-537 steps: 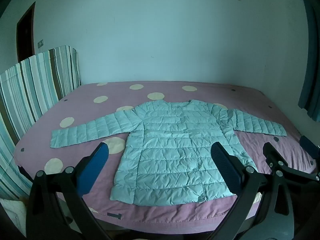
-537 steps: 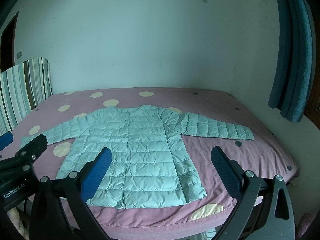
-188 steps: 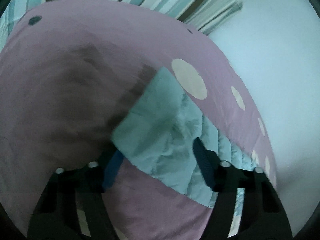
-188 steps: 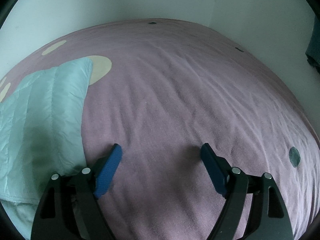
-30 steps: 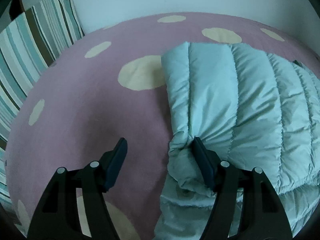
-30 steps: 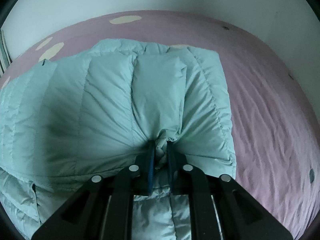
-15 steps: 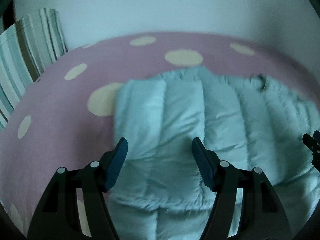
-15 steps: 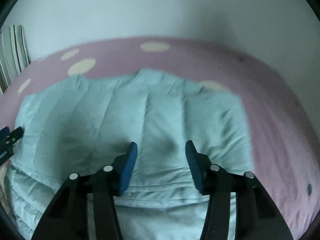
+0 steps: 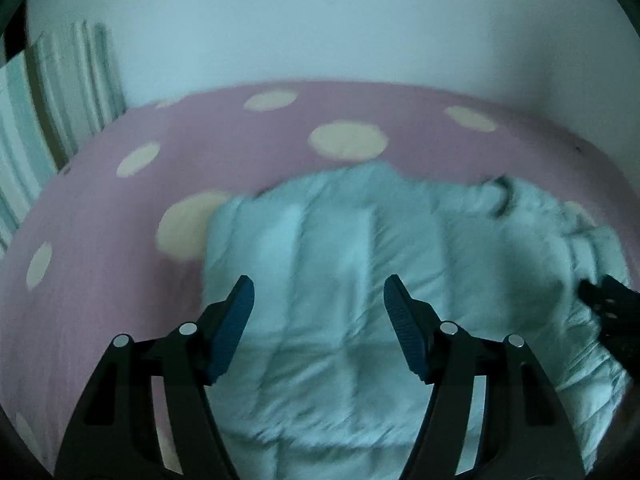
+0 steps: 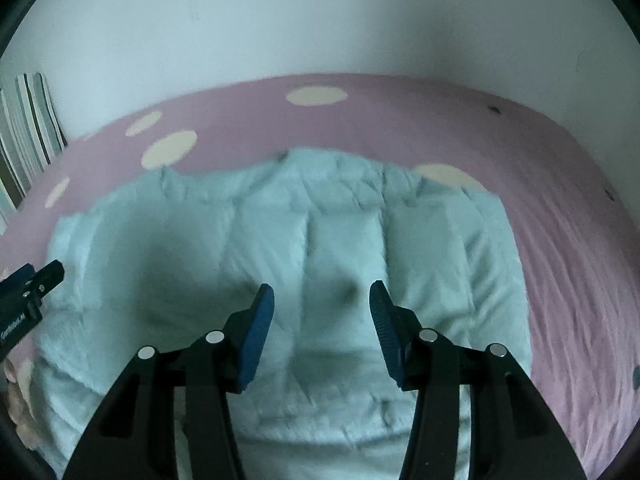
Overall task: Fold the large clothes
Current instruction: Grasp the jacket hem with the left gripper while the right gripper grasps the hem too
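On the bed, mid-sheet: pale mint quilted jacket, folded into a broad puffy block, sleeves tucked in, stitched channels running toward the far edge. Collar end bunched at 12 o'clock in the right wrist view; a rumpled lump of fabric sits at 2 o'clock in the left wrist view. Both views motion-blurred, fine seams unclear.

Bed carries a mauve sheet with cream dots and a few small dark dots. Bare pale wall behind. Striped cushion propped at 10 o'clock.

Left hand-held gripper: pointing steeply down over the jacket's left part, jaws set wide, blue pads clear of the fabric, nothing gripped. Its tip also shows at 9 o'clock in the right wrist view.

Right hand-held gripper: tilted down above the jacket's middle, jaws have just been opening and now stand about half apart, no fabric between the pads. A dent in the quilting lies just beyond them. Its black frame shows at 4 o'clock in the left wrist view.
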The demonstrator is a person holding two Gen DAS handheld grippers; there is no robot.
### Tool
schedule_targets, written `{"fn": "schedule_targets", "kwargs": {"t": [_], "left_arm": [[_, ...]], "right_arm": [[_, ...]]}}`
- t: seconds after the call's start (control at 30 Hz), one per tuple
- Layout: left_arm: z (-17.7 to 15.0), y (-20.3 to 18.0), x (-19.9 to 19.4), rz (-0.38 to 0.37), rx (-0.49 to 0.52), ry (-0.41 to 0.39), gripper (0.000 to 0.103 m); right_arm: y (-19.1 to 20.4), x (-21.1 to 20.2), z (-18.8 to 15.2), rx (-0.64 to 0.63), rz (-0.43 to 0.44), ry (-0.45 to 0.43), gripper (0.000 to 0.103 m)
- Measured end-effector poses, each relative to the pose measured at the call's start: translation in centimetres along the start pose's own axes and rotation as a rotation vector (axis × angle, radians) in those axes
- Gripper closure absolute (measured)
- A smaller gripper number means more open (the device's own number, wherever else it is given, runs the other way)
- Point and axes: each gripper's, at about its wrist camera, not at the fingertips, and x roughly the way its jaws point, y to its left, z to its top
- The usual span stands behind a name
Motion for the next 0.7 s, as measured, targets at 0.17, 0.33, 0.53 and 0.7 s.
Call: {"fn": "schedule_targets", "kwargs": {"t": [0.17, 0.33, 0.53, 0.7], "left_arm": [[1.4, -3.0, 4.2, 0.005, 0.044, 0.057, 0.036], [0.8, -4.2, 7.7, 0.057, 0.096, 0.116, 0.028], [0.0, -4.2, 8.9, 0.052, 0.105, 0.126, 0.026], [-0.4, -4.2, 9.0, 0.049, 0.094, 0.114, 0.026]], "right_arm": [[1.4, 3.2, 1.6, -0.022, 0.003, 0.031, 0.052], [2.0, 5.9, 0.9, -0.049, -0.027, 0.079, 0.049], [2.3, 7.2, 0.6, -0.067, -0.042, 0.089, 0.049], [2.5, 7.1, 0.5, -0.066, -0.051, 0.076, 0.049]]}}
